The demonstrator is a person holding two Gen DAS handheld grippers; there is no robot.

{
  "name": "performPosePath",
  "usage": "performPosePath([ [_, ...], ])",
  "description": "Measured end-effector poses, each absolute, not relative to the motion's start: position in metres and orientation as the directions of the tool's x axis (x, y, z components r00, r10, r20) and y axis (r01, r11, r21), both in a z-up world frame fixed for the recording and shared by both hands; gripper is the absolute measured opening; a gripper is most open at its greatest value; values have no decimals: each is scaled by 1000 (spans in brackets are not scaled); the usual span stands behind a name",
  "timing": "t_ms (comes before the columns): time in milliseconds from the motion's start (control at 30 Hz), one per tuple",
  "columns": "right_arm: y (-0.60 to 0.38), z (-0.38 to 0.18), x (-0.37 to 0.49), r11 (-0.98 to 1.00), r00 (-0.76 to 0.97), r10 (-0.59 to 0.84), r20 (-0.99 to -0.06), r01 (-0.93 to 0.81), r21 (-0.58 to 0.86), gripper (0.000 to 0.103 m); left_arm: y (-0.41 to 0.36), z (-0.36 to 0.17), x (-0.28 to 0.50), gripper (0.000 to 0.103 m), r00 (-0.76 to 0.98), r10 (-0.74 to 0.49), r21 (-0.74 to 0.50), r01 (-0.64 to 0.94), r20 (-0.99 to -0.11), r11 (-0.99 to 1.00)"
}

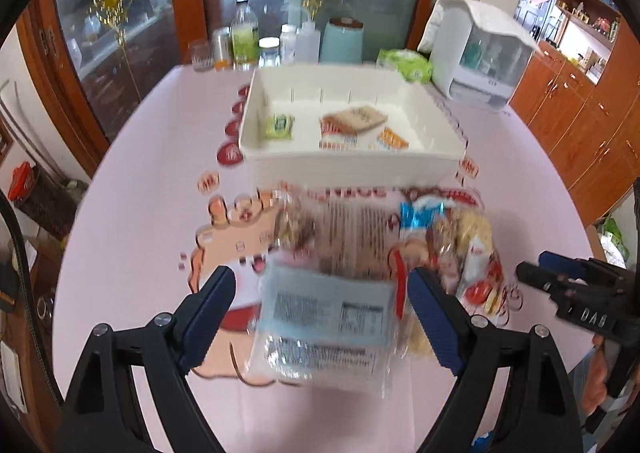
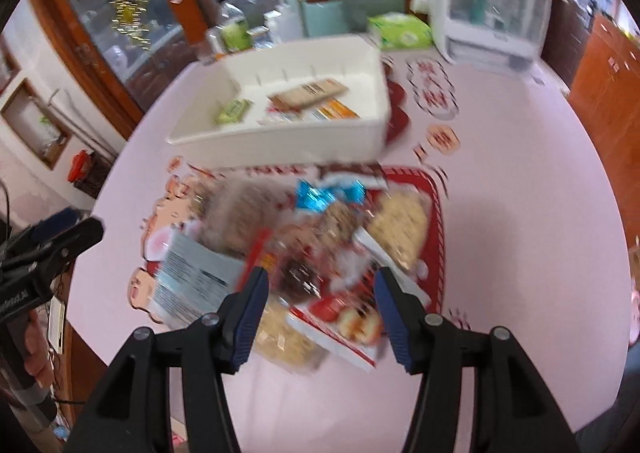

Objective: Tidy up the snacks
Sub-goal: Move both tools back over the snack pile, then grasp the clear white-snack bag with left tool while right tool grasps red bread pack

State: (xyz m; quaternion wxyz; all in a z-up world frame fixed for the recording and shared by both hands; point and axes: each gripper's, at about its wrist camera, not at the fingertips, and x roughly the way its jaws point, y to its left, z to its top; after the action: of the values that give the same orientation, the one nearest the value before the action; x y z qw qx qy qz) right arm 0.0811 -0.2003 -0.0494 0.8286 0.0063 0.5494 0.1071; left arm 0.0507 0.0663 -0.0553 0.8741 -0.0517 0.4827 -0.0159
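A heap of wrapped snacks [image 1: 372, 253] lies on the pink table [image 1: 140, 181], just in front of the white bin [image 1: 352, 167]. Nearest the left camera is a clear packet with a pale blue label [image 1: 324, 313]; behind it sit a bag of brown pieces, a blue foil wrapper [image 1: 420, 215] and some pale yellow biscuits (all smeared by motion blur). In the right view the same heap [image 2: 320, 249] rests partly on a red-edged printed patch of the tablecloth, the blue-labelled packet [image 2: 196, 281] at its left edge.

The left gripper [image 1: 322, 317] hangs over that packet with its blue-padded fingers [image 1: 208, 317] spread wide on either side, the pads clear of it and holding nothing. The right gripper [image 2: 318, 313] hovers over the near part of the heap, its jaws about halfway apart and empty, with a red and white packet [image 2: 340, 329] and a dark wrapped piece showing in the gap. Each gripper also shows at the edge of the other's view, and part of a hand grips each handle.

Inside the bin lie a green packet [image 1: 280, 127], a brown packet [image 1: 360, 119] and an orange one [image 1: 394, 139]. Beyond it stand a glass, bottles [image 1: 245, 35], a teal canister [image 1: 342, 41], a green tissue pack [image 1: 406, 63] and a white lidded appliance [image 1: 480, 57], backed by wooden-framed glass doors hung with gold ornaments
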Motion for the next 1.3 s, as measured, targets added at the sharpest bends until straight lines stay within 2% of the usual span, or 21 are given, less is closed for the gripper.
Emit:
performPosePath([
  [333, -239, -90, 80, 977, 291, 210, -934, -25, 212, 56, 73, -139, 51, 87, 379, -128, -152, -33, -916, 988],
  [933, -223, -134, 109, 966, 205, 230, -951, 69, 249, 58, 106, -197, 72, 87, 237, -209, -223, -36, -949, 974],
  [1300, -204, -156, 98, 982, 181, 165, -969, 61, 179, 59, 84, -213, 90, 102, 179, -241, -240, 29, -954, 970],
])
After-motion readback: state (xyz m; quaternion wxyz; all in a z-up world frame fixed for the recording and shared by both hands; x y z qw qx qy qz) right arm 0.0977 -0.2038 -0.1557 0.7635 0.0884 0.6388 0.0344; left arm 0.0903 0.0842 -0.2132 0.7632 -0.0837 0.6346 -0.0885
